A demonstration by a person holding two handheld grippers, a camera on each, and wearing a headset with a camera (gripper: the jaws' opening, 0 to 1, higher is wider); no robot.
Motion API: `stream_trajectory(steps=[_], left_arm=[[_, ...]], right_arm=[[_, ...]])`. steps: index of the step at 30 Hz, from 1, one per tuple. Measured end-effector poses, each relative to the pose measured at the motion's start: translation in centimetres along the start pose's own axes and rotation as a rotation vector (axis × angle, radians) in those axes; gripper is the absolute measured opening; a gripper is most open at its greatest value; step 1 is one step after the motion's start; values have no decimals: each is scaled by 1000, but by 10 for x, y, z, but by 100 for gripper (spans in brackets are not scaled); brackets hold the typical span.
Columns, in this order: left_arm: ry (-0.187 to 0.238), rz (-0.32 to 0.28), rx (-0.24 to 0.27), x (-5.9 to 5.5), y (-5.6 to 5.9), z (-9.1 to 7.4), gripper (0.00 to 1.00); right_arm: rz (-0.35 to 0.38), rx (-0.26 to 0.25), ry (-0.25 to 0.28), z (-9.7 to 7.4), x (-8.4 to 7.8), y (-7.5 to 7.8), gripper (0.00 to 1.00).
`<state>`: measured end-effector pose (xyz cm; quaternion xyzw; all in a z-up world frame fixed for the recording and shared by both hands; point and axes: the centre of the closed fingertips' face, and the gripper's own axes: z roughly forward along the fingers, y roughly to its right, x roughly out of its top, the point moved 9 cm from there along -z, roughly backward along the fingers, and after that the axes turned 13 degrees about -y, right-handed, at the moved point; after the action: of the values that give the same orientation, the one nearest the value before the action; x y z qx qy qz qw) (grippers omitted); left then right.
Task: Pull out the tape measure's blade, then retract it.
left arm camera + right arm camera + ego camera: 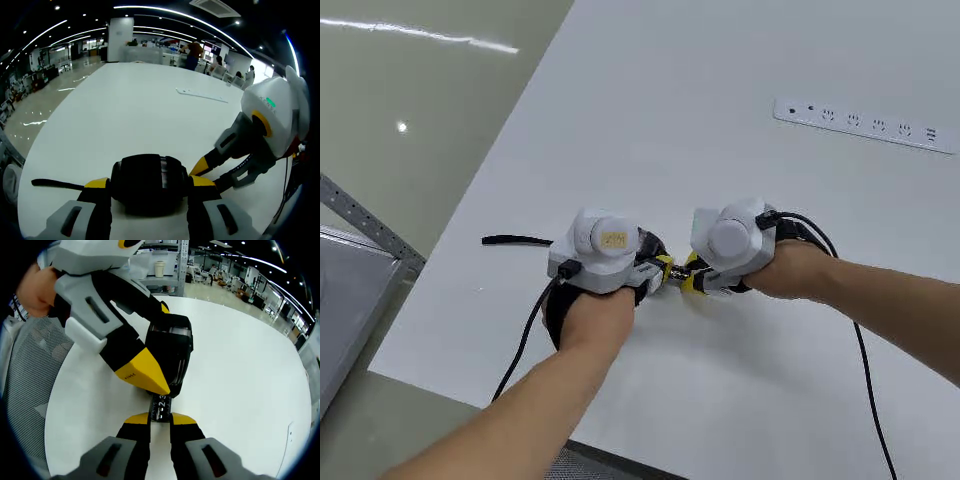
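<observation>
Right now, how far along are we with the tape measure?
Done: the left hand-held gripper clamps the tape measure, and the right hand-held gripper pinches its blade. In hand: the pull, only a short stretch out, marks 2 and 3 showing. Left: most of the pull, then retraction.

The black, round tape measure (150, 182) is being squeezed on both sides. In the right gripper view a short bit of its blade (161, 410) is sticking out toward 6 o'clock, showing 2 and 3.
</observation>
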<state>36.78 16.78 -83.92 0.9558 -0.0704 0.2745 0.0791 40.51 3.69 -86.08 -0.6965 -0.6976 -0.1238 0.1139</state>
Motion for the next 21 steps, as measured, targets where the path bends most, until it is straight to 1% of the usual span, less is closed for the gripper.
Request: stream_trajectory(steps=[11, 21], left_arm=[[1, 4, -4, 1, -1, 0, 57], [0, 5, -4, 1, -1, -1, 57]], right_arm=[[-4, 6, 11, 2, 4, 1, 14], [-14, 10, 6, 3, 7, 1, 14]])
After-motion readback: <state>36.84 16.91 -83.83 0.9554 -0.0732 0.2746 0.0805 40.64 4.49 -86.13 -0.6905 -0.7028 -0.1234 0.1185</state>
